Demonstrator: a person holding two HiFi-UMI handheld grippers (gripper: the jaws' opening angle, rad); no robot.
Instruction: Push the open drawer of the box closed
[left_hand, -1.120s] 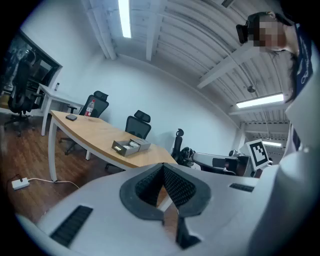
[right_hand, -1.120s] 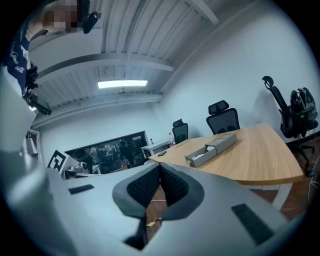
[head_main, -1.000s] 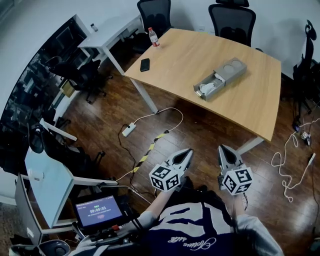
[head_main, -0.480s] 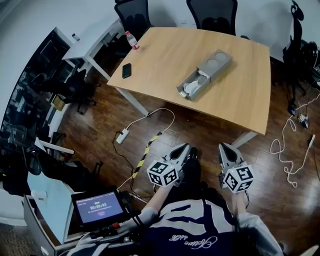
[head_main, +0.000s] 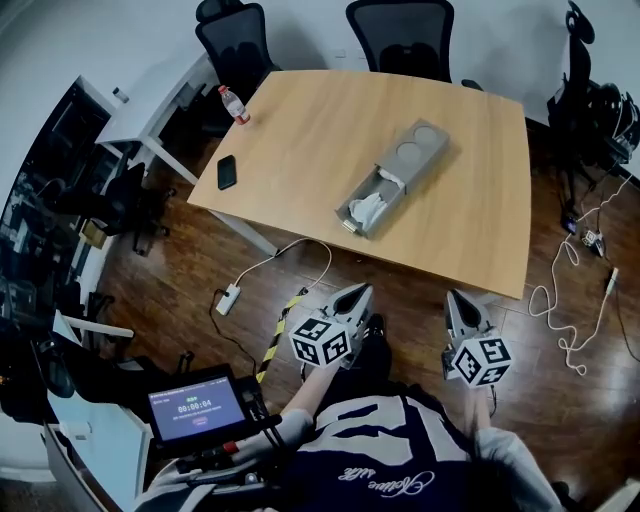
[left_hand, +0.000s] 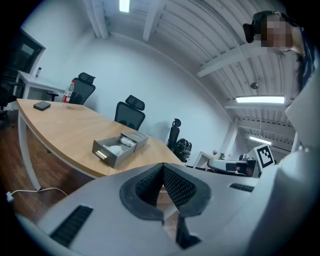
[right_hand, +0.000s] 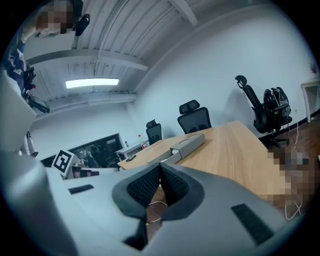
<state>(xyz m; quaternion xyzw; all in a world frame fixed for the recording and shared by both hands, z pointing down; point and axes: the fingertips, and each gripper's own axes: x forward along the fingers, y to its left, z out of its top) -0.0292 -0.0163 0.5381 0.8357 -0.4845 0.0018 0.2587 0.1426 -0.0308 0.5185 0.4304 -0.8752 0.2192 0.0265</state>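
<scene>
A grey box (head_main: 415, 156) lies on the wooden table (head_main: 300, 140), with its drawer (head_main: 366, 208) pulled out toward me and white stuff inside. In the left gripper view the box (left_hand: 120, 147) sits ahead on the table. It shows as a low grey box (right_hand: 186, 142) in the right gripper view. My left gripper (head_main: 360, 292) and right gripper (head_main: 455, 297) are both shut and empty, held over the floor well short of the table's near edge.
A black phone (head_main: 227, 171) and a water bottle (head_main: 230, 103) sit at the table's far left. Two office chairs (head_main: 400, 35) stand behind the table. A power strip (head_main: 229, 298), cables and striped tape (head_main: 278, 328) lie on the floor. A tablet (head_main: 196, 408) is at lower left.
The view has moved closer to the table, and the box now appears nearer and more central. Both grippers keep their place in front of the person, still shut.
</scene>
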